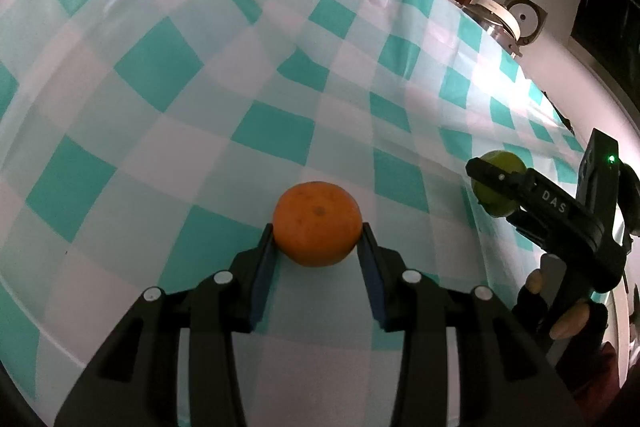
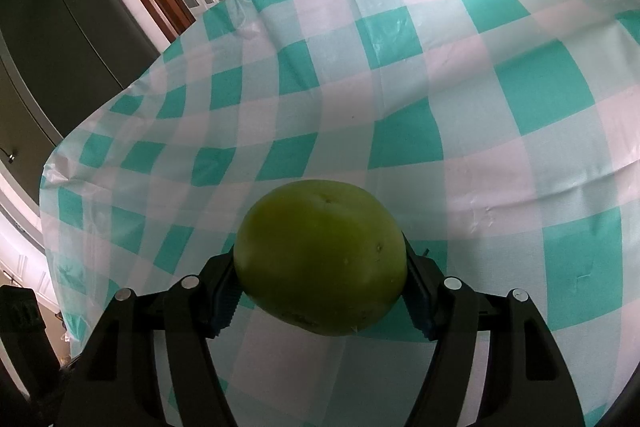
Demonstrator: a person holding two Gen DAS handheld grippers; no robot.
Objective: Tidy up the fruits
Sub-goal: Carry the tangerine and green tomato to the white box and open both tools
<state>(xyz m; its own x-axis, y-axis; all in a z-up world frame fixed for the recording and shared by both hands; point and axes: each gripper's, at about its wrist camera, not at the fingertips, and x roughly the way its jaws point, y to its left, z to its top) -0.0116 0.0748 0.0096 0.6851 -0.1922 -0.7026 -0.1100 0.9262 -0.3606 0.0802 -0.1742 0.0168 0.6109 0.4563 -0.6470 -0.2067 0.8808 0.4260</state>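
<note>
My left gripper (image 1: 318, 233) is shut on an orange (image 1: 317, 223), held between its blue pads above the teal-and-white checked tablecloth (image 1: 168, 67). My right gripper (image 2: 320, 267) is shut on a green fruit (image 2: 322, 257), which fills the space between its fingers. In the left wrist view the right gripper (image 1: 486, 183) shows at the right edge with the green fruit (image 1: 502, 163) in it, held by a hand. No bowl or basket is in view.
The checked cloth (image 2: 440, 87) covers the whole table and lies in soft wrinkles. A dark fridge (image 2: 60, 39) and wooden door frames stand beyond the table's far edge. A white appliance (image 1: 520, 17) sits past the table's far right corner.
</note>
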